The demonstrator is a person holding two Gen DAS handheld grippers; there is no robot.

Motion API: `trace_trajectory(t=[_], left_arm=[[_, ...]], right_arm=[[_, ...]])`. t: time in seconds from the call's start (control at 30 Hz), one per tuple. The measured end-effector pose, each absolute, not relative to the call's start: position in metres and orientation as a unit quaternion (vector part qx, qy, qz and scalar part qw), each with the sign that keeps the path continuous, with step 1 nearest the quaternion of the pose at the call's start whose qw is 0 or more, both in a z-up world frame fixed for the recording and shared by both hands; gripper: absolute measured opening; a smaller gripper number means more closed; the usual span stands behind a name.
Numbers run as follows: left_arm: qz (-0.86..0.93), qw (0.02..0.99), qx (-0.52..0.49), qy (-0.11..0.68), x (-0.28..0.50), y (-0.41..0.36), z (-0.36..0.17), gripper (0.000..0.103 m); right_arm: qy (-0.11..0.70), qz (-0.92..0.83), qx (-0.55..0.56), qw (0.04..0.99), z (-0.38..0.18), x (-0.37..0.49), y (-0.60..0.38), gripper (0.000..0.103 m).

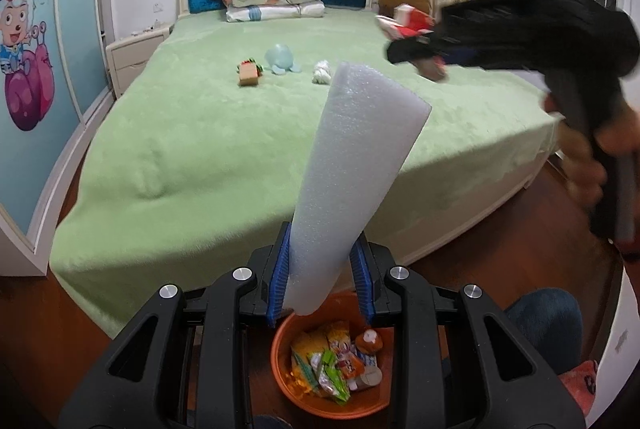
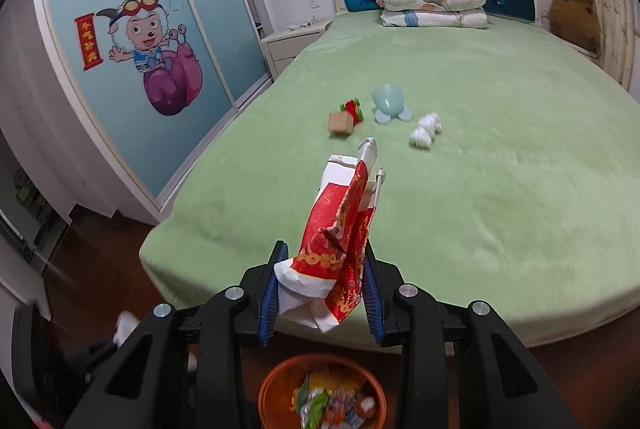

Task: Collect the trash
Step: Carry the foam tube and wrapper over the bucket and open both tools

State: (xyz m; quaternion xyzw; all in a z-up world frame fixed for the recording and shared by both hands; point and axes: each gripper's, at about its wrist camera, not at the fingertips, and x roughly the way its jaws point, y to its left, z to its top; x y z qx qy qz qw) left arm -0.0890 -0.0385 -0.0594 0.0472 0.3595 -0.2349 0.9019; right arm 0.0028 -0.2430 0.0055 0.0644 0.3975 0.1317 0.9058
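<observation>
White foam sheet (image 1: 352, 185) stands clamped in the left gripper (image 1: 322, 279) above the orange bin (image 1: 280, 357); the right gripper (image 2: 320, 295) pinches a red-and-white wrapper (image 2: 340, 233).

Black plastic left gripper (image 1: 323, 271) frame, blue ribbed jaws, round silver screws — right gripper (image 2: 320, 295) identical, bare-skinned hand (image 1: 592, 165)

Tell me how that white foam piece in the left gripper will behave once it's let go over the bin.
The white foam piece looks light for its size, so it may drift rather than drop straight. It stands upright unsupported, so it's fairly stiff. It's longer than the orange bin is wide, so it'll likely lean on the rim.
</observation>
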Motion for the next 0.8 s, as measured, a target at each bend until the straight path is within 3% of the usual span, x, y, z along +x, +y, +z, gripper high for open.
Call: trace_trajectory(t=[0.37,0.8], left_arm=[[-0.237,0.881,0.069,0.404,-0.097,-0.047,-0.096,0.028],[-0.239,0.825,0.070,0.508,-0.084,-0.056,-0.178,0.028]], right_arm=[[0.445,0.109,0.088,0.884,-0.055,-0.059,-0.264,0.035],[0.574,0.099,0.129,0.802,-0.187,-0.093,-0.252,0.035]])
